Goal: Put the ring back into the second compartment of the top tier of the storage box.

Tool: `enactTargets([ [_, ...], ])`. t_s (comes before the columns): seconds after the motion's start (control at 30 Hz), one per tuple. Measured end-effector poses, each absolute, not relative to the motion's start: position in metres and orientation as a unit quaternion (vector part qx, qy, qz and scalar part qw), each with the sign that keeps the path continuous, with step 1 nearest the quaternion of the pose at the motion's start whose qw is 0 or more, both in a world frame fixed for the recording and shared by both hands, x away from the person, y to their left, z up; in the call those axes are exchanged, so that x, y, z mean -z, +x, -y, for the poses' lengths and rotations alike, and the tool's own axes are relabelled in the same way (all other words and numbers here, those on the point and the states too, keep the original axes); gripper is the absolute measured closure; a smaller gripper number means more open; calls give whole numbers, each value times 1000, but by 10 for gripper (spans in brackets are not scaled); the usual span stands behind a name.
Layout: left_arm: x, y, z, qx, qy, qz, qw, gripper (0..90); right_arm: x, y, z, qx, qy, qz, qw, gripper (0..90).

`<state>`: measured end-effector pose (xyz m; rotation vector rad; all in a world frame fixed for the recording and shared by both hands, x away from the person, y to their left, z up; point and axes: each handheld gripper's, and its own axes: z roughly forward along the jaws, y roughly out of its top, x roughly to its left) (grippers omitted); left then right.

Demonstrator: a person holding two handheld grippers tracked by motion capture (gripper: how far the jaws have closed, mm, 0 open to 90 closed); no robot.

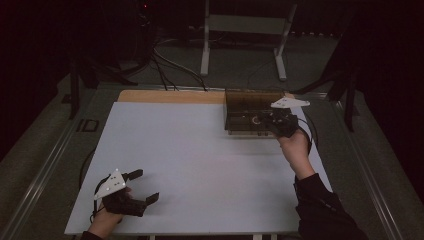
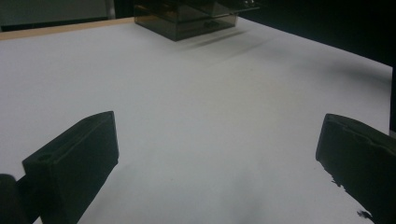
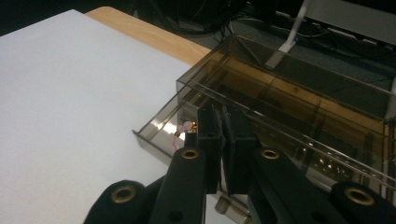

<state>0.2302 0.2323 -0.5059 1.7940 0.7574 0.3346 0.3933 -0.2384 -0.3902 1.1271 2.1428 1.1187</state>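
— Right gripper view puts your right hand-held gripper (image 3: 223, 140) at the smoked-plastic drawer box (image 3: 299, 107), jaws pressed together at its lowest drawer (image 3: 161, 128). That drawer stands slightly open; something pink (image 3: 183, 128) lies inside.

— Which step is this?

— Working the drawer, I judge; whether you pinch its front, I cannot tell. Next, move it straight along its runners. Your left hand-held gripper (image 1: 144, 186) rests spread on the white bench (image 1: 200, 165), well apart.

Dim lab: floor cables (image 1: 170, 65), rig stands (image 1: 205, 45)
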Motion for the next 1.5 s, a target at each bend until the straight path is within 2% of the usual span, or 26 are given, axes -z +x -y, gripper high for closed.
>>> enactTargets([
  [0.67, 507, 230, -232, -139, 761, -320, 547, 0, 414, 413, 249, -393, 456, -763, 235, 874],
  [1.03, 506, 230, -232, -140, 759, -320, 550, 0, 416, 423, 255, -392, 465, -758, 236, 864],
  [1.23, 507, 230, -232, -139, 760, -322, 547, 0, 416, 423, 253, -389, 469, -752, 249, 639],
  [1.27, 507, 230, -232, -139, 760, -322, 547, 0, 416, 423, 253, -389, 469, -752, 249, 639],
  [1.33, 506, 230, -233, -140, 758, -321, 551, 0, 413, 421, 252, -394, 469, -750, 251, 538],
  [1.5, 506, 230, -232, -140, 758, -321, 549, 0, 410, 418, 250, -404, 468, -748, 242, 468],
])
